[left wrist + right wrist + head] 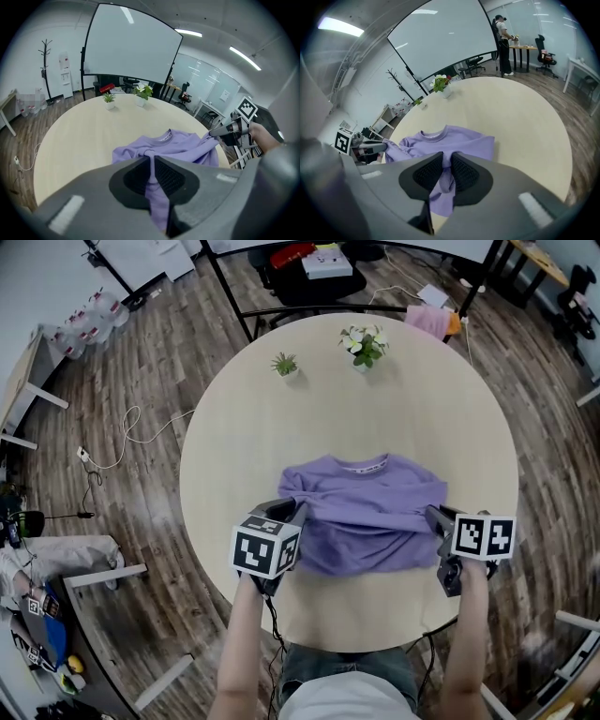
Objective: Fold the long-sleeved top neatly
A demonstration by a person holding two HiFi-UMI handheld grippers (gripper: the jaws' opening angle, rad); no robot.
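top (375,498), one, purple, clamped by left gripper (298,512) and right gripper (433,517); two potted plants (284,364) (364,343), one table (234,456).

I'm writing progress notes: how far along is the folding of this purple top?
Done: the purple top lies on the table, collar at the far side, with no sleeve trailing out, so the sleeves seem folded in. In hand: the left claw and the right claw are each shut on fabric at its two sides. Left: probably folding the near part toward the collar and smoothing the wrinkles.
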